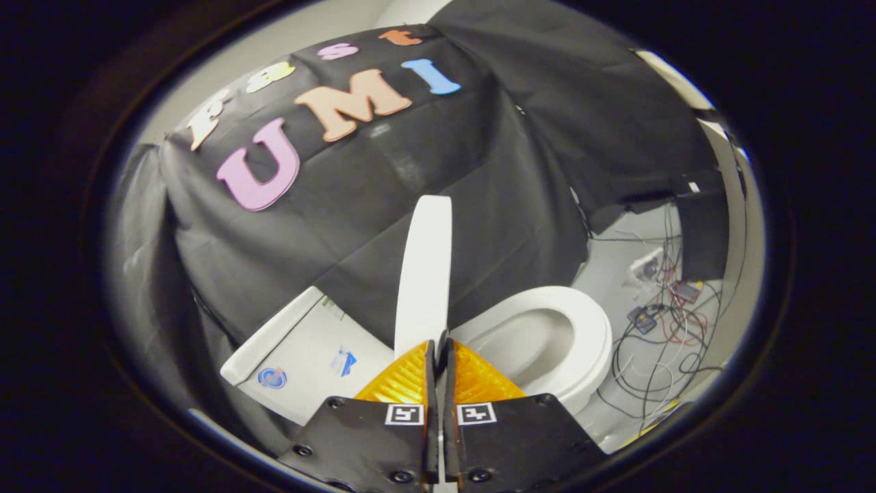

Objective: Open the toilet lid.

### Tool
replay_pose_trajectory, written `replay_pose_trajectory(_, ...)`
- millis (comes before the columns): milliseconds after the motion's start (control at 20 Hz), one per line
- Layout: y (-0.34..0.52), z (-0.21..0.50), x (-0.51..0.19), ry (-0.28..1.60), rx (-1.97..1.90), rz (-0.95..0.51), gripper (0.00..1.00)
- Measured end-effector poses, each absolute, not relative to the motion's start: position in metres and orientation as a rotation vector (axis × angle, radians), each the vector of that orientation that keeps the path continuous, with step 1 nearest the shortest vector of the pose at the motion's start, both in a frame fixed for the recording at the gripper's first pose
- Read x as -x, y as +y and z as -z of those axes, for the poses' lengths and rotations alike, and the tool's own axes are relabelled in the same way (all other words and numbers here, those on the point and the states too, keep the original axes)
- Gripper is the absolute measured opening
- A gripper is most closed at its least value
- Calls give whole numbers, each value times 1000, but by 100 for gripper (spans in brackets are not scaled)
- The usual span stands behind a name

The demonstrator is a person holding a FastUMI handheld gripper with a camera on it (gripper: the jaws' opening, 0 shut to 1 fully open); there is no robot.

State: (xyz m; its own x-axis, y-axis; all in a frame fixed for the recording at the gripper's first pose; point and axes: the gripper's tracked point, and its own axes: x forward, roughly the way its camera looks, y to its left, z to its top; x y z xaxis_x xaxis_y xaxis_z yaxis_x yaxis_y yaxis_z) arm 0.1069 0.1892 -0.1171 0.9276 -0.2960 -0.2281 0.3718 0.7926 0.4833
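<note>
Your inventory: white toilet lid (424,274), white seat (575,322), white tank (301,356) with blue stickers; black and red cables (667,322), right of frame.

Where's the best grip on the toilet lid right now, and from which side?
Its thin free edge, where the gripper is already pinched. The toilet lid stands raised, edge-on to the fingers, with the tank on one side and the open seat on the other. The edge is slim enough for both fingers to clamp its two faces, so come straight at the edge.
</note>
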Motion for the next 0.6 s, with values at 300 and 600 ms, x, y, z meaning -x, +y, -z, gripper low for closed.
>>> replay_pose_trajectory(300,232,81,-127,136,-371,241,4)
replay_pose_trajectory(600,286,54,-153,132,-246,83,4)
